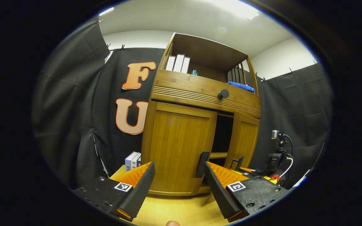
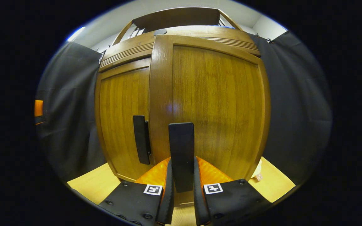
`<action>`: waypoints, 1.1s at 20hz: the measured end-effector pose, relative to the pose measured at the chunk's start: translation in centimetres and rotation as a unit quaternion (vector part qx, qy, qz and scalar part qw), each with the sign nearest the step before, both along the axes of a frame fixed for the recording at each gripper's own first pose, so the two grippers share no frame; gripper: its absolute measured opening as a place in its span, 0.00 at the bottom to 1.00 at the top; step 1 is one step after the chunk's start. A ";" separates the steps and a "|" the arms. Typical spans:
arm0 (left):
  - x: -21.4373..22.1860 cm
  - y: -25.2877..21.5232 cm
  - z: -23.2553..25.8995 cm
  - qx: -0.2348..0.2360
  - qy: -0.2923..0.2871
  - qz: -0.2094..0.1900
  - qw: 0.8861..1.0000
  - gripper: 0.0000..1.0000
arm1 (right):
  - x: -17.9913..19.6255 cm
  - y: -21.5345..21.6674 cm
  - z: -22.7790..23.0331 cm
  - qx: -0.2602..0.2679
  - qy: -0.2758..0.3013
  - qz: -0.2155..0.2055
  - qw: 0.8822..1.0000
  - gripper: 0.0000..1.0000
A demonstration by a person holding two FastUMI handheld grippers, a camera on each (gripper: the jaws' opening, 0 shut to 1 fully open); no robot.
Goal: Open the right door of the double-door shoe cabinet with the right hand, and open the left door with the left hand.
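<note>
Cabinet (image 1: pixel 200 125) fills frame centre. Right door (image 2: pixel 215 106) ajar; my right gripper (image 2: pixel 181 191) is clamped on its handle (image 2: pixel 181 150) at lower centre. Left door (image 1: pixel 178 147) closed; my left gripper (image 1: pixel 178 191) is apart in front of it, touching nothing. Left handle (image 2: pixel 141 142) is free.
</note>
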State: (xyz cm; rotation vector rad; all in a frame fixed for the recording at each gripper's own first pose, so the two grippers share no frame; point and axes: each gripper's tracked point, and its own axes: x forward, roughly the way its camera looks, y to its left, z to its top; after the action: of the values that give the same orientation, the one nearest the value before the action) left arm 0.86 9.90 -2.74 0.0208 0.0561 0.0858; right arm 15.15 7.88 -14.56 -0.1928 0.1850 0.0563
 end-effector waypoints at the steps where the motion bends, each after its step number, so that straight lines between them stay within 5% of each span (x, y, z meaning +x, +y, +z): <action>1: -0.2 -0.2 0.2 0.000 -0.002 0.000 1.000 0.94 | -0.4 -0.2 0.1 -0.001 -0.001 0.001 1.000 0.30; 5: -0.9 -1.0 0.6 0.003 -0.006 0.001 1.000 0.92 | -2.1 -0.9 0.4 -0.001 0.001 0.005 1.000 0.29; 6: -1.1 -1.2 0.7 0.004 -0.007 0.001 1.000 0.92 | -2.6 -1.2 0.5 -0.001 -0.001 0.005 1.000 0.39; 14: -2.0 -2.8 1.0 -0.002 -0.009 -0.004 1.000 0.92 | -5.9 -3.6 1.6 -0.006 -0.013 -0.006 1.000 0.39; 19: -2.4 -4.1 1.3 -0.004 -0.011 -0.011 1.000 0.92 | -8.0 -5.5 2.0 -0.003 -0.013 -0.013 1.000 0.29; 20: -2.5 -4.4 1.3 -0.004 -0.011 -0.012 1.000 0.92 | -8.3 -5.9 2.0 0.001 -0.014 -0.013 1.000 0.38; 21: -2.6 -4.7 1.4 -0.003 -0.012 -0.013 1.000 0.92 | -8.7 -6.3 2.3 0.002 -0.013 -0.014 1.000 0.23; 22: -2.8 -5.0 1.6 -0.002 -0.014 -0.014 1.000 0.92 | -8.9 -6.7 2.4 0.001 -0.015 -0.015 1.000 0.27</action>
State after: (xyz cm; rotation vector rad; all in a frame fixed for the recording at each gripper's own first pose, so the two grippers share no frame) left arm -1.94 4.88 -1.13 0.0164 0.0280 0.0571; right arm 6.24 1.14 -12.13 -0.1879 0.1575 0.0238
